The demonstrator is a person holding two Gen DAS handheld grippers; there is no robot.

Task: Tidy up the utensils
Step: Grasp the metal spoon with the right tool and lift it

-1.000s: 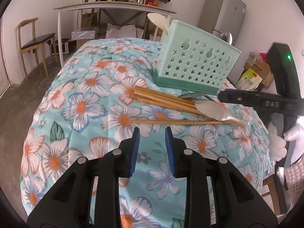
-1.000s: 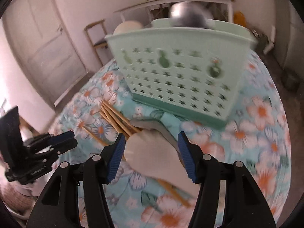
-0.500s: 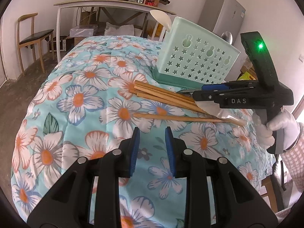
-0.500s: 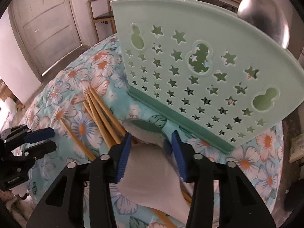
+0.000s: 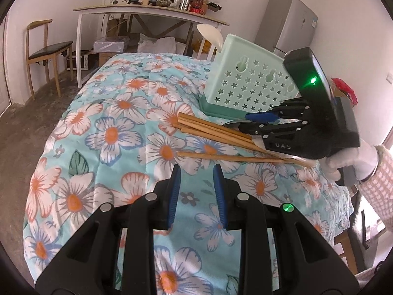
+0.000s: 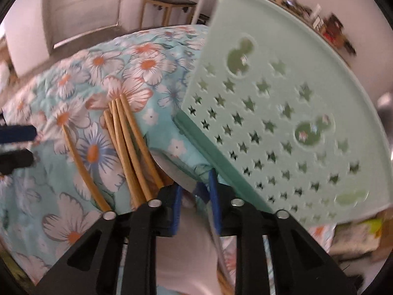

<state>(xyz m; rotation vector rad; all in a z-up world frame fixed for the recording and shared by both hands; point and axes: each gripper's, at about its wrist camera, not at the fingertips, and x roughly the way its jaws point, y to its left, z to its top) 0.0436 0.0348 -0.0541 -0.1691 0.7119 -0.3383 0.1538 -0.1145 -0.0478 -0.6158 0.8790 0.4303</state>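
The utensils lie on a bed covered with a flowered quilt (image 5: 103,127), and the pale green holder (image 5: 248,83) with star-shaped holes stands at the far right of it, where things are meant to end up. A white spoon (image 5: 211,35) already sticks up out of its far corner, so some sorting looks done. In front of the holder a bundle of wooden chopsticks (image 5: 216,132) lies fanned across the quilt, with one more chopstick (image 5: 233,156) lying apart on the near side.

The right gripper (image 6: 195,194) has come in low at the right end of that pile, just beside the base of the holder. Its blue pads sit narrow around the neck of a white spoon (image 6: 186,245) whose bowl fills the space beneath the gripper body. A grey metal piece (image 6: 176,169) shows just past the fingertips. The fingers seem clenched on the spoon, though the view is blurred and the exact contact cannot be told for sure. The low, flat approach makes sense, since the spoon rests on top of the chopsticks and has to be pinched from the sides.

The left gripper (image 5: 196,194) hovers over bare quilt near the middle of the bed, fingers released and holding nothing, kept clear of the pile so the right side can work
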